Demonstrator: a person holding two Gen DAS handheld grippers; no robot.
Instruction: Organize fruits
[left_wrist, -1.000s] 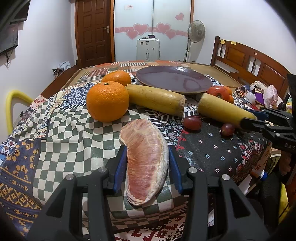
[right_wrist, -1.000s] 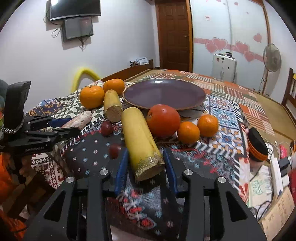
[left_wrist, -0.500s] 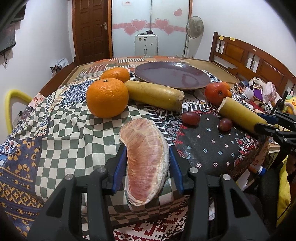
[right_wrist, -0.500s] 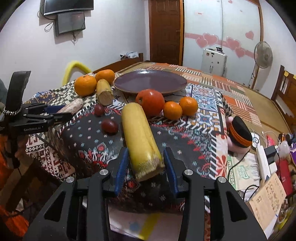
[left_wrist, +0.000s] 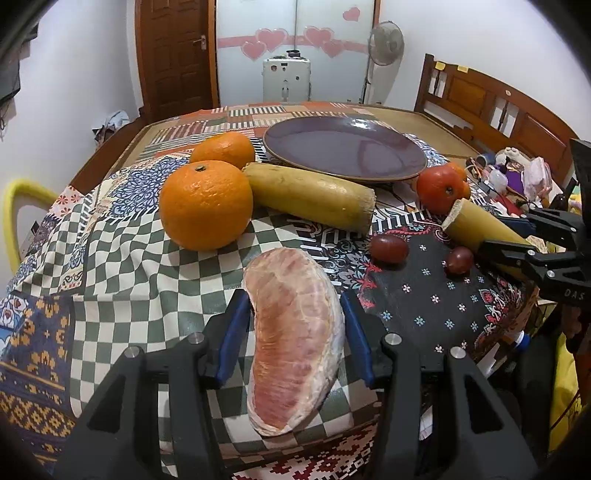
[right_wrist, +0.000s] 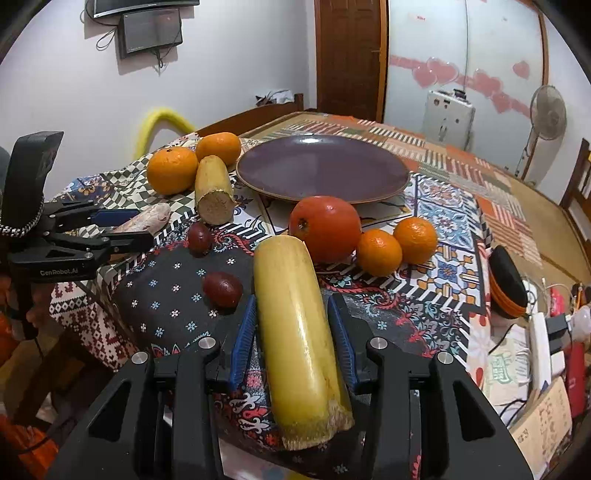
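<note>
The left gripper (left_wrist: 293, 334), jaws opening, straddles one pomelo segment (left_wrist: 291, 339) at lower centre. The right gripper (right_wrist: 293, 334) holds one of two sugarcane pieces (right_wrist: 299, 332). Upper centre sits one purple plate (right_wrist: 321, 168), amid five oranges and two dark red fruits.

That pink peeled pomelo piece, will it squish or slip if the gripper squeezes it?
The pink peeled pomelo segment looks soft and membrane-thin, so hard squeezing would probably bruise or burst it. Its curved, slightly shiny skin may slip between the left gripper, whose jaws are opening around it. It lies flat, so rolling seems unlikely.
</note>
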